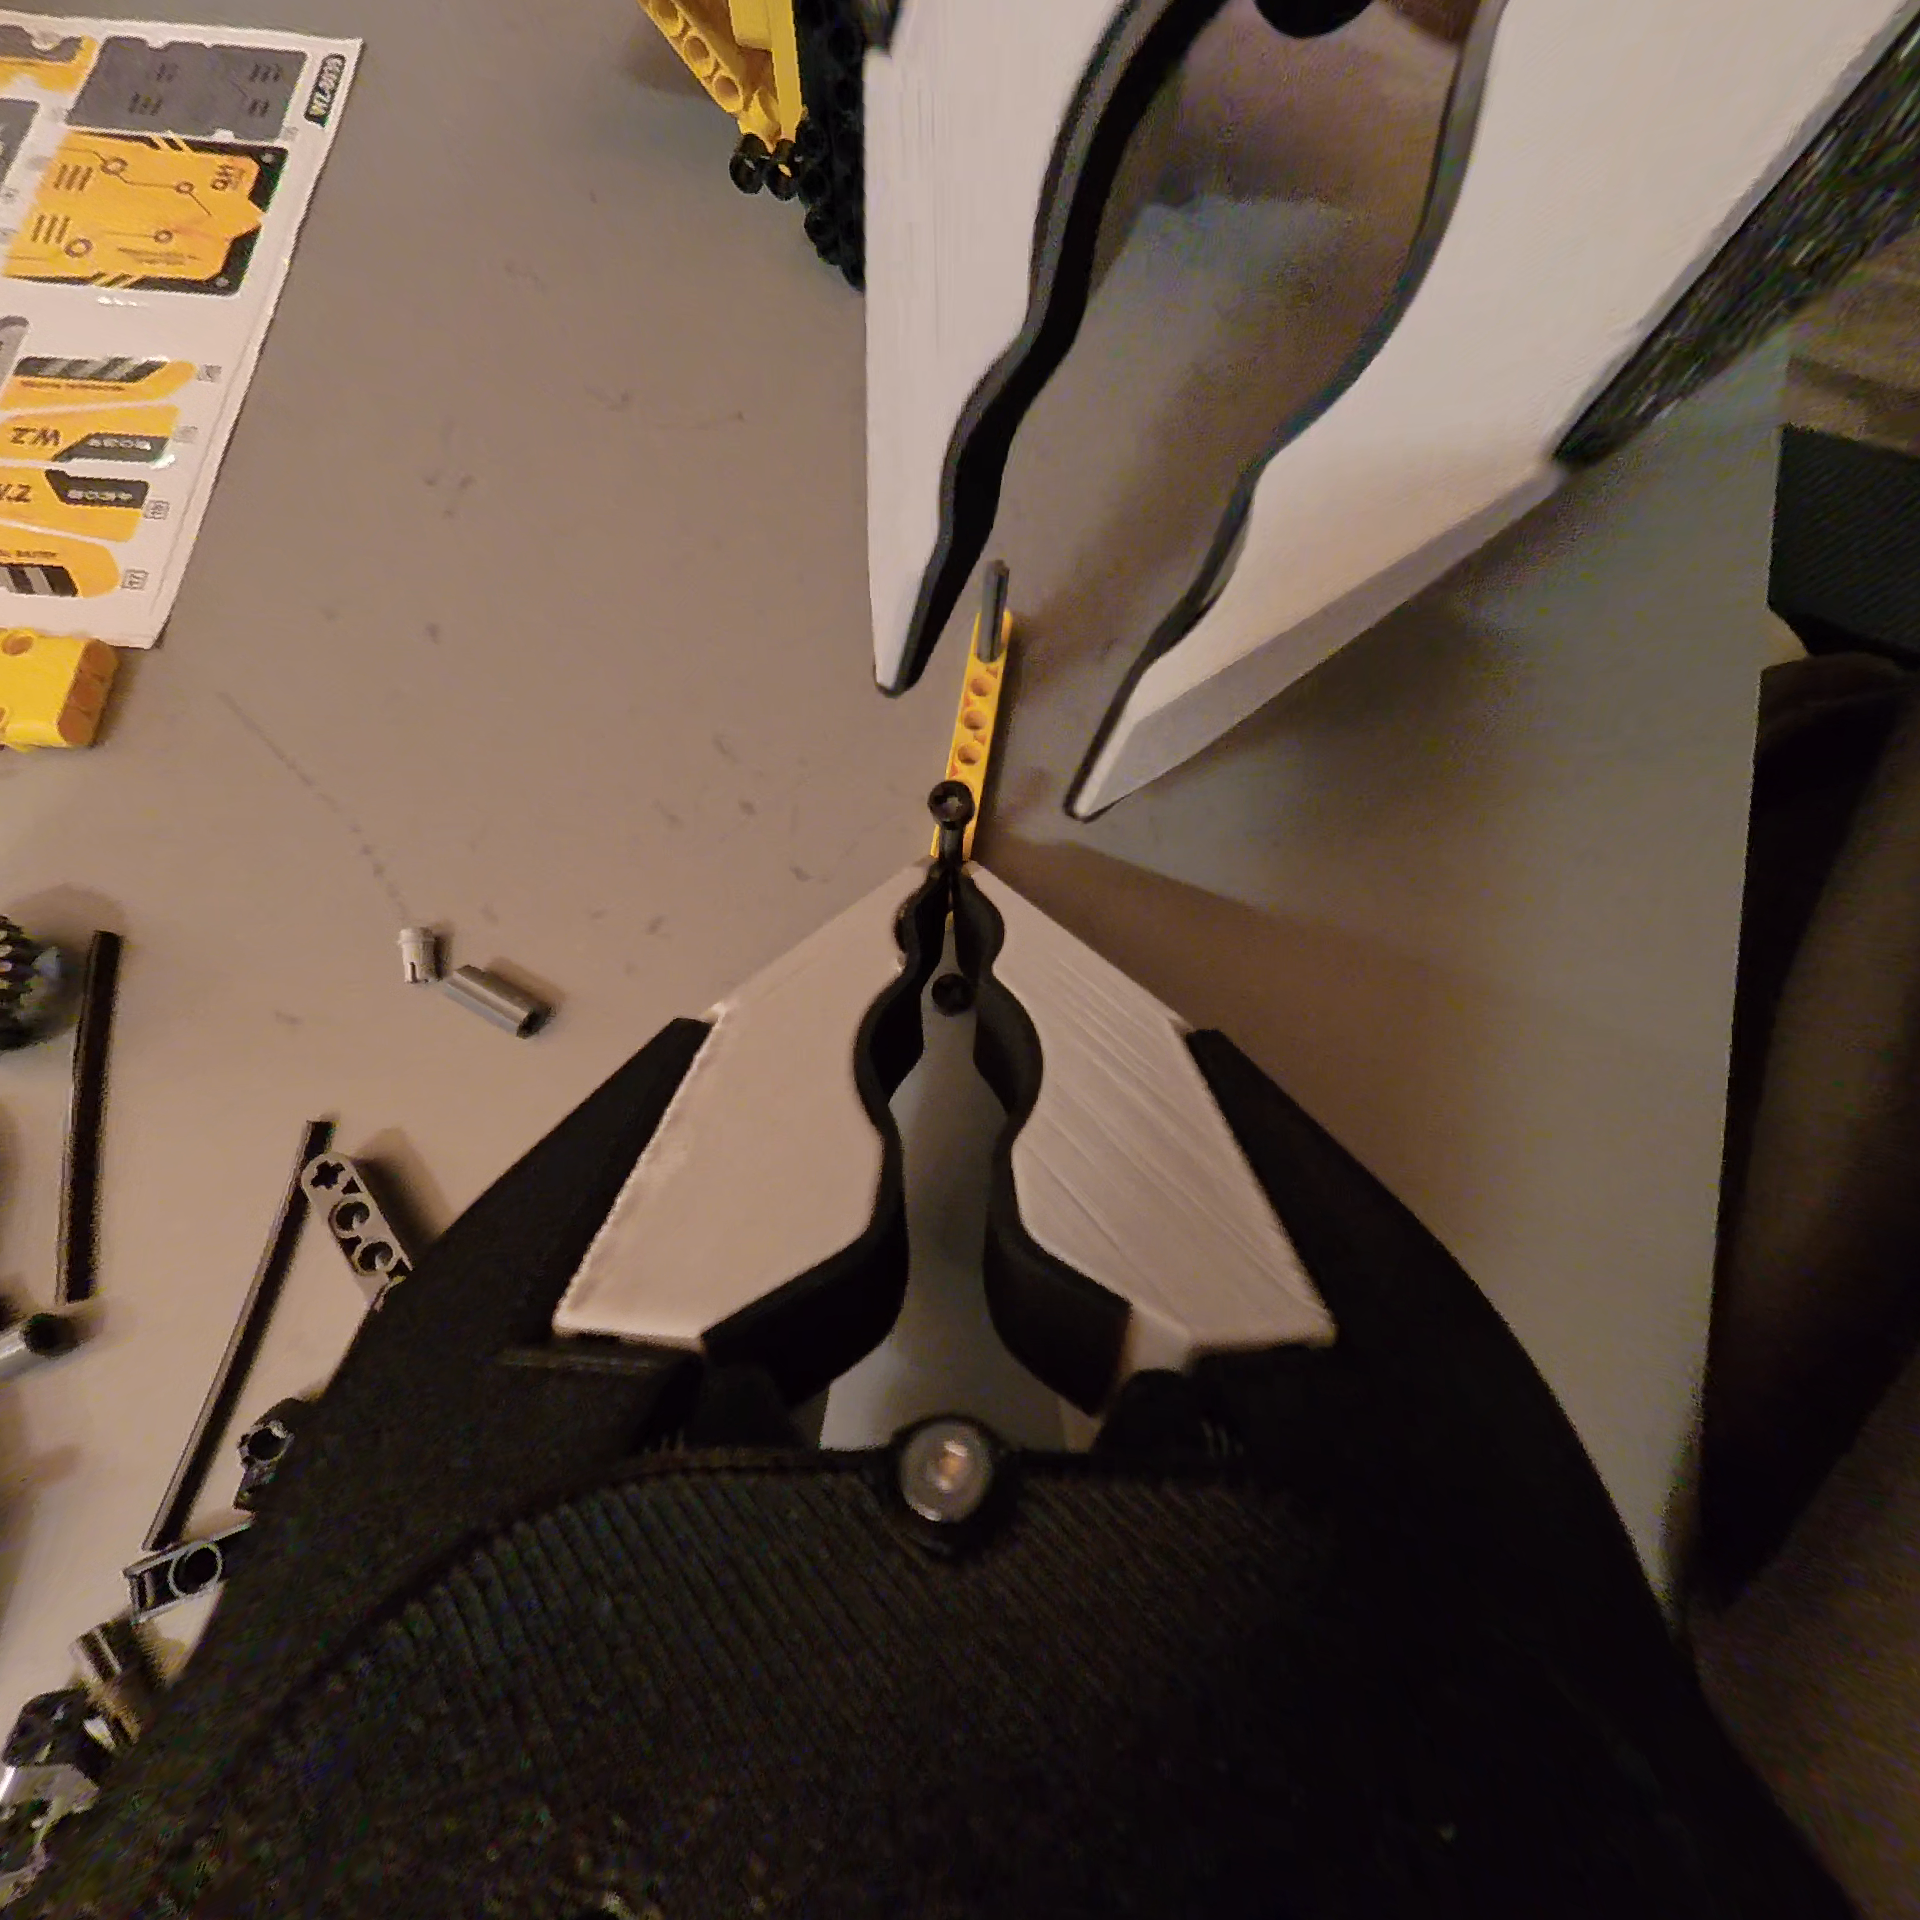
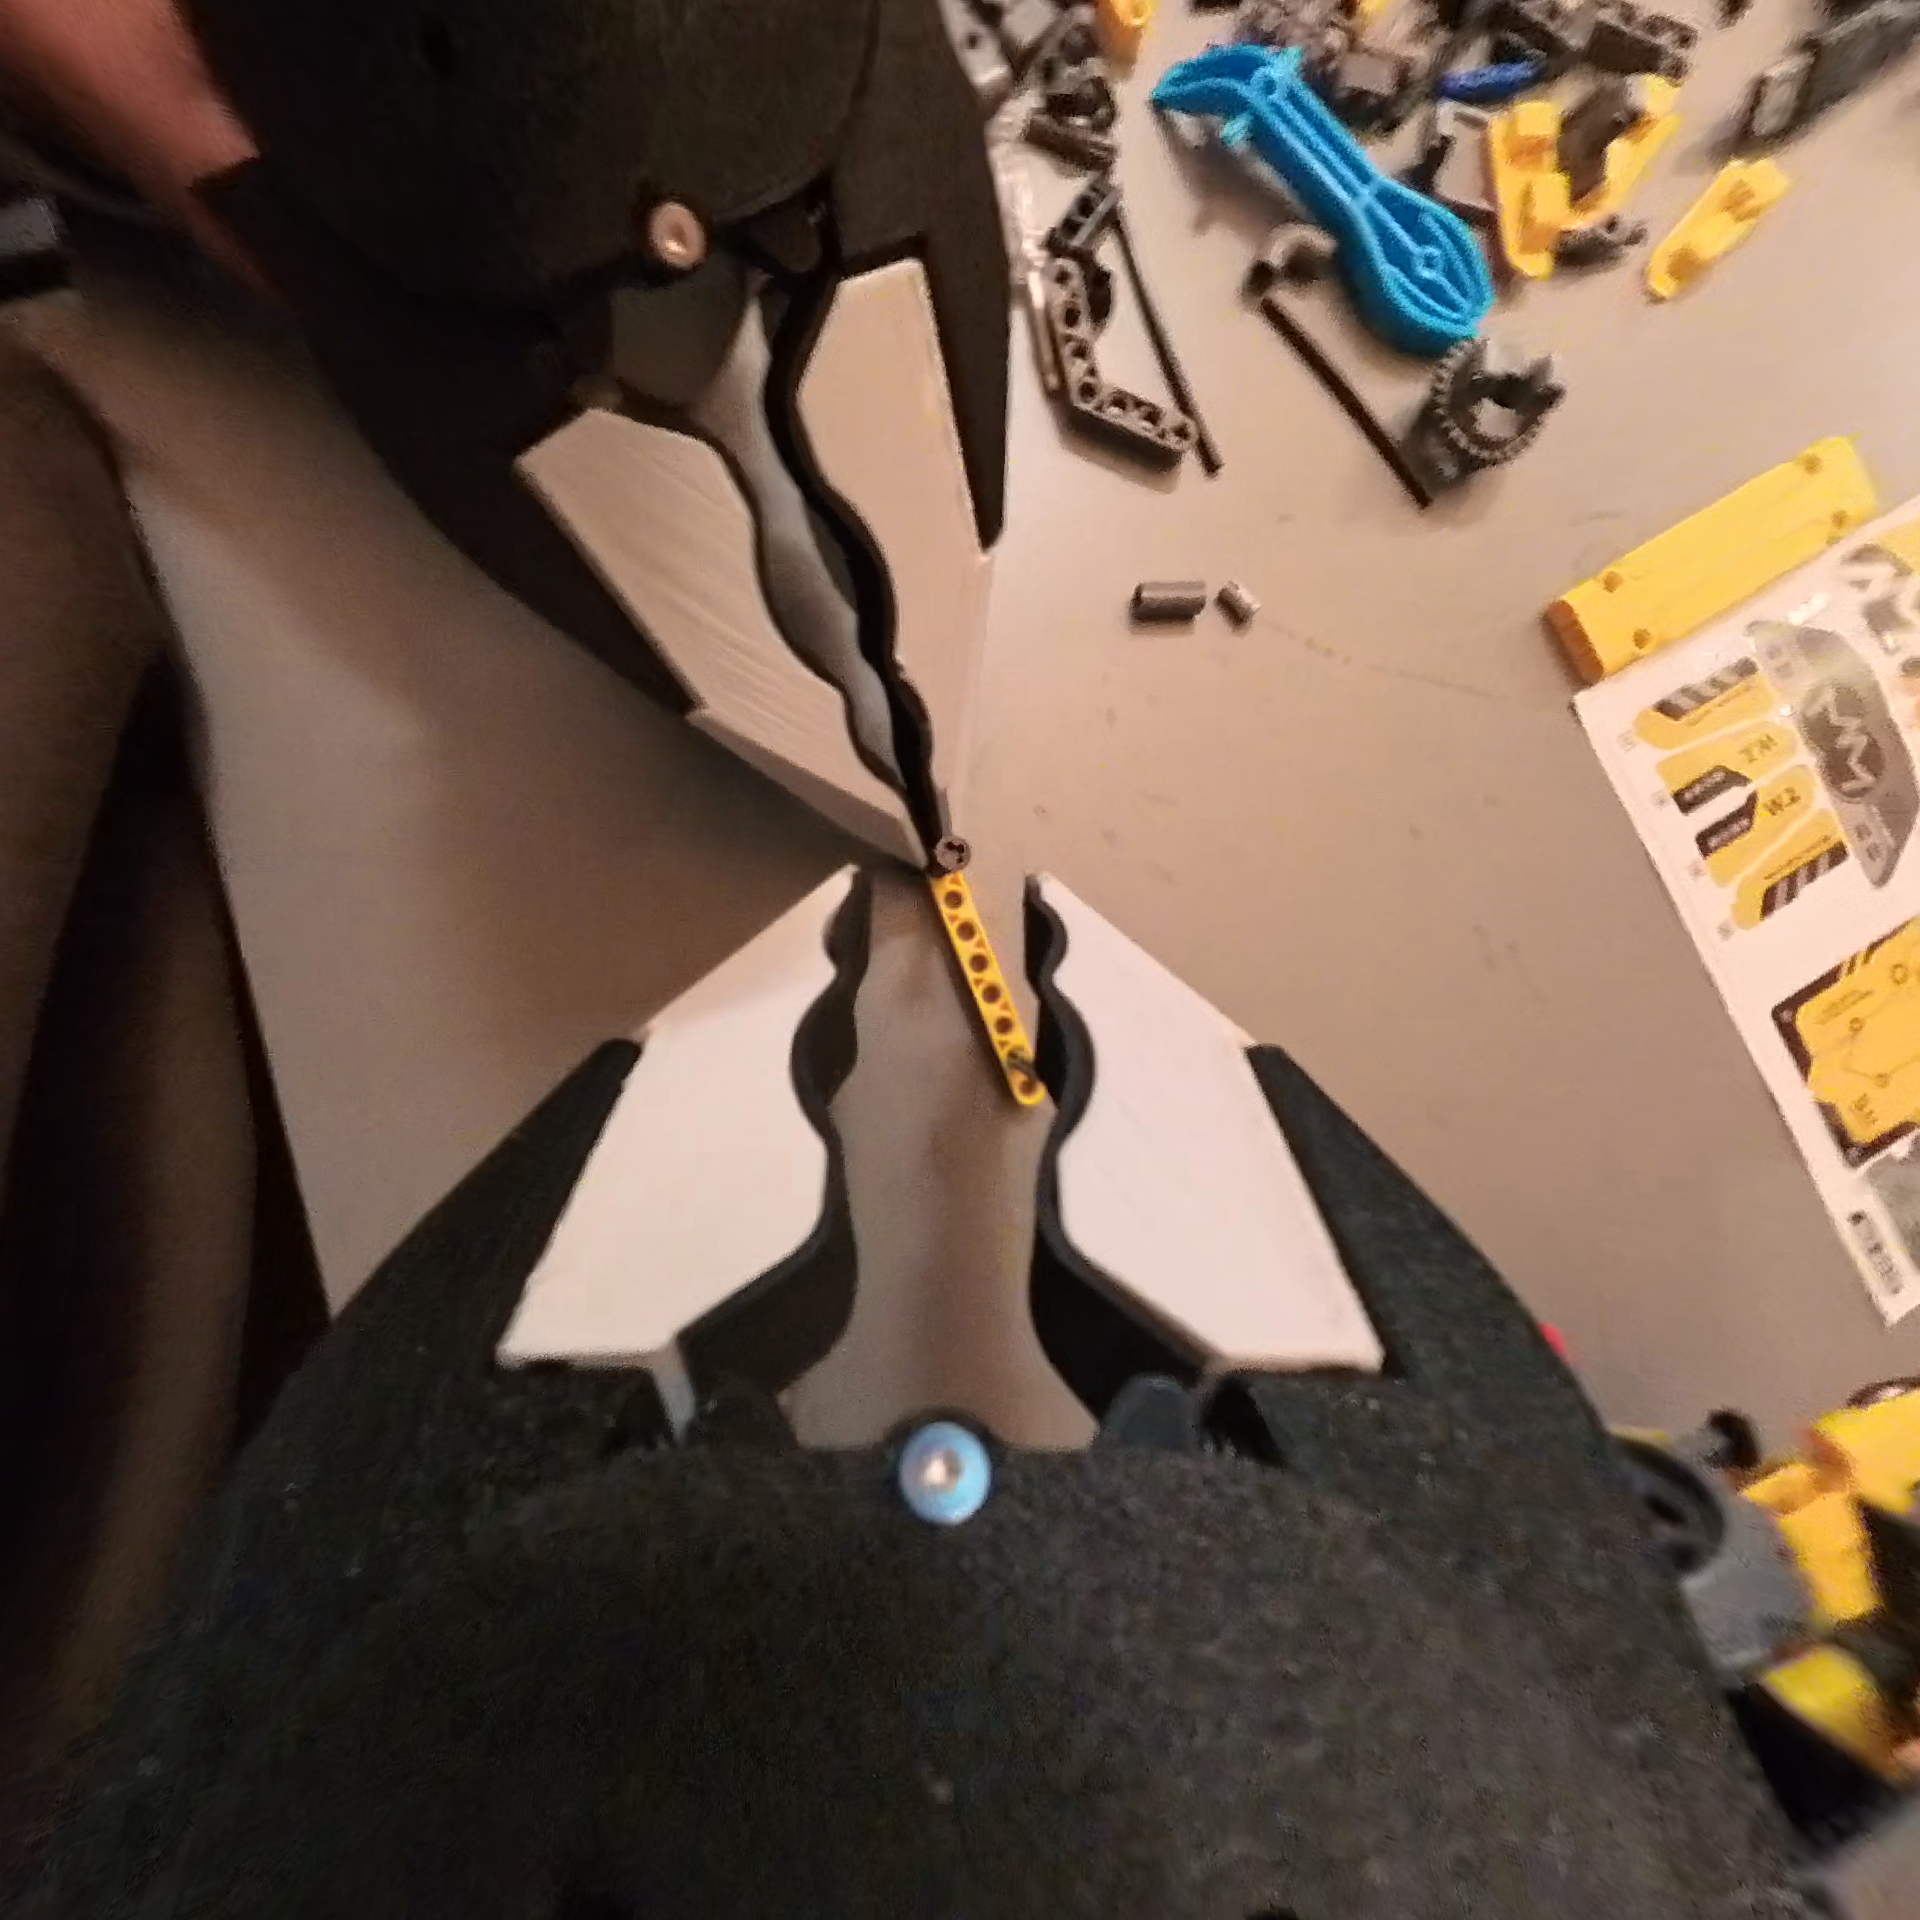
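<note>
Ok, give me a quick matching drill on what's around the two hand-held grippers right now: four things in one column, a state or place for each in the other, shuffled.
Things:
1. left hand-held gripper
2. right hand-held gripper
3. yellow beam
4. blue tool

States or places:
A. lying among loose parts on the table
B. open, fingers either side of the beam
C. shut on the beam's end
D. held up between both sets of fingers

Pairs: 1-C, 2-B, 3-D, 4-A

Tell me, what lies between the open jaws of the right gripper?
The free end of the yellow beam, shown in the right wrist view; the left gripper holds its other end.
</note>
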`<action>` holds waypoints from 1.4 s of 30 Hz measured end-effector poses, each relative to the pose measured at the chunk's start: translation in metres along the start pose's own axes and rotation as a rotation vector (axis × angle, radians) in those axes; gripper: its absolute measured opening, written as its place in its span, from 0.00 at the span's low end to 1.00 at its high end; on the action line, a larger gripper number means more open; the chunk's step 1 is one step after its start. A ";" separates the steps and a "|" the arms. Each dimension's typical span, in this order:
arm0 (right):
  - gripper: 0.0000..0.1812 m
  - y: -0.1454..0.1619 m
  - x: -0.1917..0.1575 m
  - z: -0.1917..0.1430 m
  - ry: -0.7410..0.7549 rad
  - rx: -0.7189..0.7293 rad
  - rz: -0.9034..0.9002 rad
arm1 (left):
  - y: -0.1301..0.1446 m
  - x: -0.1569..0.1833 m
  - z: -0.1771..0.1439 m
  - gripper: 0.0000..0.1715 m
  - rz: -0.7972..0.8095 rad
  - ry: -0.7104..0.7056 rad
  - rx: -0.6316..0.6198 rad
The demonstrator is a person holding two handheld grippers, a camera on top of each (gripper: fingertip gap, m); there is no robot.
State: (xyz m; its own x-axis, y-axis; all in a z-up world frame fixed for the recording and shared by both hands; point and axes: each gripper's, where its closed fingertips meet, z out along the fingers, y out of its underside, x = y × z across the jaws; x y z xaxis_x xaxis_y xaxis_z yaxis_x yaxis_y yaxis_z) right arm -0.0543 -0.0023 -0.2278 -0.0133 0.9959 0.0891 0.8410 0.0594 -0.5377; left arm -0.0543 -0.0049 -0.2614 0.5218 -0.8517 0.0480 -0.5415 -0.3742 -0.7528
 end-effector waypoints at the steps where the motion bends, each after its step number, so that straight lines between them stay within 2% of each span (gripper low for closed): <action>1: 0.16 -0.003 -0.001 -0.004 -0.035 -0.013 -0.043 | 0.000 0.000 0.000 0.00 -0.003 0.004 0.000; 6: 0.12 -0.005 0.005 -0.006 -0.167 -0.118 -0.315 | 0.000 0.000 0.000 0.00 0.007 -0.006 0.000; 9: 0.07 -0.006 0.000 -0.001 -0.253 -0.141 -0.412 | 0.000 0.000 0.000 0.00 0.023 -0.022 -0.001; 16: 0.07 0.001 -0.001 0.010 -0.280 -0.250 -0.430 | 0.000 0.000 0.000 0.00 0.024 -0.022 -0.001; 26: 0.04 0.003 -0.003 0.014 -0.273 -0.265 -0.441 | 0.001 0.000 0.000 0.00 0.021 -0.019 -0.001; 29: 0.07 0.001 -0.001 0.008 -0.246 -0.264 -0.425 | 0.001 0.000 0.000 0.00 0.019 -0.018 -0.001; 32: 0.12 -0.009 0.010 -0.014 -0.162 -0.201 -0.332 | 0.001 0.000 0.000 0.00 0.022 -0.021 -0.001; 36: 0.18 -0.017 0.035 -0.068 0.089 -0.010 -0.096 | 0.001 0.000 0.000 0.00 0.024 -0.023 -0.002; 38: 0.25 0.000 0.056 -0.097 0.328 0.055 0.023 | 0.001 0.000 0.000 0.00 0.024 -0.022 -0.002; 40: 0.30 0.032 0.066 -0.118 0.538 0.050 0.105 | 0.001 0.000 0.000 0.00 0.025 -0.024 -0.002; 42: 0.36 0.060 0.061 -0.125 0.654 0.028 0.163 | 0.001 0.000 0.000 0.00 0.025 -0.024 -0.002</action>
State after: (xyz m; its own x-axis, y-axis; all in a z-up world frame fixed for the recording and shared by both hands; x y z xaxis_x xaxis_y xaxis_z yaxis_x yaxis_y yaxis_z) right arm 0.0632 0.0536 -0.1497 0.4506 0.7468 0.4892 0.7897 -0.0779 -0.6085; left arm -0.0548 -0.0051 -0.2619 0.5238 -0.8517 0.0135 -0.5557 -0.3537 -0.7524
